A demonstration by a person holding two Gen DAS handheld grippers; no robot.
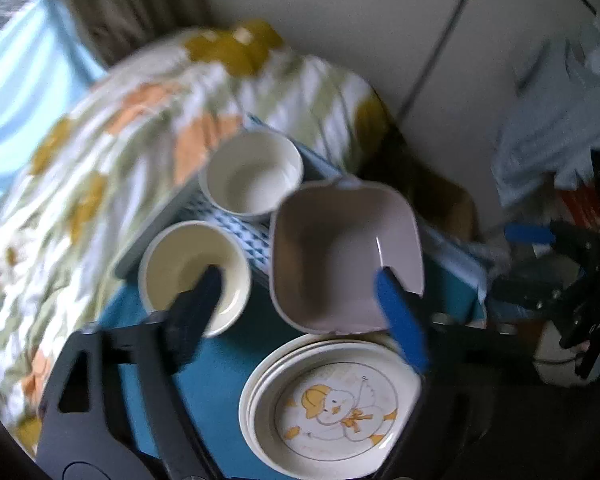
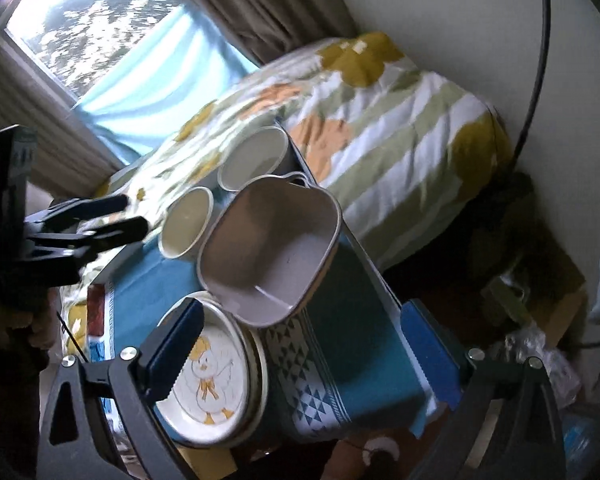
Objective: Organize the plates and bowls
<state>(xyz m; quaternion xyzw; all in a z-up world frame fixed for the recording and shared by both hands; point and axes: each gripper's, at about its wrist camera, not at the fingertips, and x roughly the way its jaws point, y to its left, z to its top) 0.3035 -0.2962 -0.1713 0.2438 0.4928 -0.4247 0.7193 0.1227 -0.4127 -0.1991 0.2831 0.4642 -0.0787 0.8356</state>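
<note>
1. Left gripper [image 1: 300, 296] tilted steeply down over the table [image 1: 216, 352], jaws apart, gripping nothing; right gripper [image 2: 300, 348] likewise – jaws wide, empty.
2. Nearest – stacked duck plates [image 1: 332, 408], lying flat.
3. Beyond, touching the stack: square pink bowl [image 1: 340, 256], mouth up.
4. Farther back, two round bowls [image 1: 196, 272], upright.

Daylight from window [image 2: 72, 24], glare there; interior dim, motion-blurred, fisheye edges curved, corners black.
</note>
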